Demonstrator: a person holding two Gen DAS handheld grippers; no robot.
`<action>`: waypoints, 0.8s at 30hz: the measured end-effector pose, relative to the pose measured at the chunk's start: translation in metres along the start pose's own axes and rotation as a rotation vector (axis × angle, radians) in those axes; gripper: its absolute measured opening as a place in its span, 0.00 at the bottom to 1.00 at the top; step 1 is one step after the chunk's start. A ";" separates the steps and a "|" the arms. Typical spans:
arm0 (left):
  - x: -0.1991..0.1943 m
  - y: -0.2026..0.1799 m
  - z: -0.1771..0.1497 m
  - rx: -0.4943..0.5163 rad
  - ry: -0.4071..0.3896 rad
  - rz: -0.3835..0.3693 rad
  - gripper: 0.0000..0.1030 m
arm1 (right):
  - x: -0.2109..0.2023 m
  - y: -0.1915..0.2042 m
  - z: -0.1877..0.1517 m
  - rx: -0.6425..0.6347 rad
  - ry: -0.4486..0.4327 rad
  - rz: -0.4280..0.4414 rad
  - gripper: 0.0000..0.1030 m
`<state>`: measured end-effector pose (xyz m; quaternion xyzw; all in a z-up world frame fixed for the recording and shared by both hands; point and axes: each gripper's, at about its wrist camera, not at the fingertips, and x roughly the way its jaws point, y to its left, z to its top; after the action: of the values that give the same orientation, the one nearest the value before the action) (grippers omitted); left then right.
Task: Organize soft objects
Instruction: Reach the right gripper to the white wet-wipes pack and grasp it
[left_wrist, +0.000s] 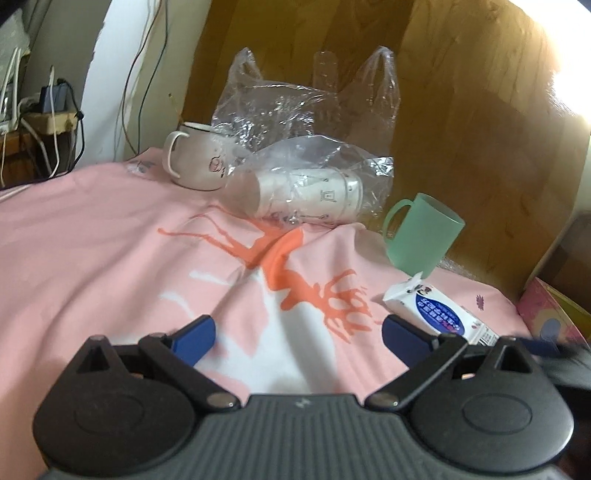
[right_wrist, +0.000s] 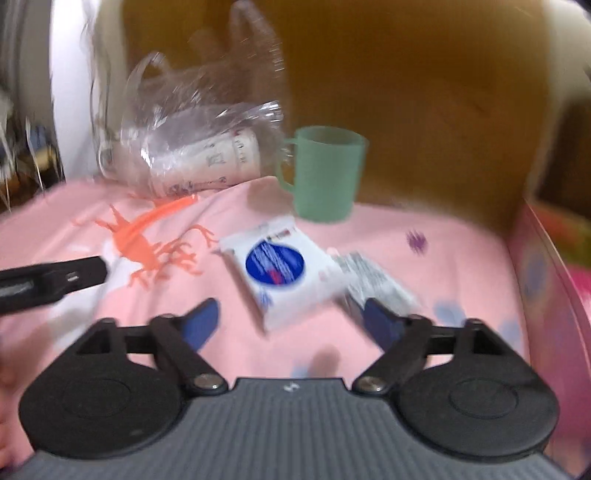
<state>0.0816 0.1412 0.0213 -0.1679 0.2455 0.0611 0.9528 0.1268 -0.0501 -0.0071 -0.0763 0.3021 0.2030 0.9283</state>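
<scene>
A pink deer-print bedspread (left_wrist: 110, 240) lies before a wooden headboard (left_wrist: 461, 110); both the left gripper (left_wrist: 297, 334) and the right gripper (right_wrist: 291, 321) stand wide apart, empty. The tissue pack (right_wrist: 284, 269) lies flat just ahead of the right gripper — best straddle its narrow sides squarely; squeeze gently, since it likely crushes.

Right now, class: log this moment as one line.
left gripper: open, empty | right gripper: open, empty | tissue pack: flat on pink sheet | green mug: upright
</scene>
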 end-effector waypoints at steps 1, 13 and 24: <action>0.000 -0.001 0.000 0.002 -0.001 -0.002 0.97 | 0.015 0.008 0.006 -0.059 0.004 -0.009 0.88; 0.005 0.003 0.001 -0.007 0.010 -0.009 0.97 | 0.049 0.016 0.010 -0.156 0.065 0.079 0.11; 0.001 -0.005 0.000 0.052 -0.016 0.018 0.98 | 0.041 0.016 0.028 -0.175 -0.004 0.071 0.80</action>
<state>0.0833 0.1365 0.0228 -0.1404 0.2407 0.0645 0.9582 0.1645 -0.0148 -0.0092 -0.1459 0.2837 0.2617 0.9109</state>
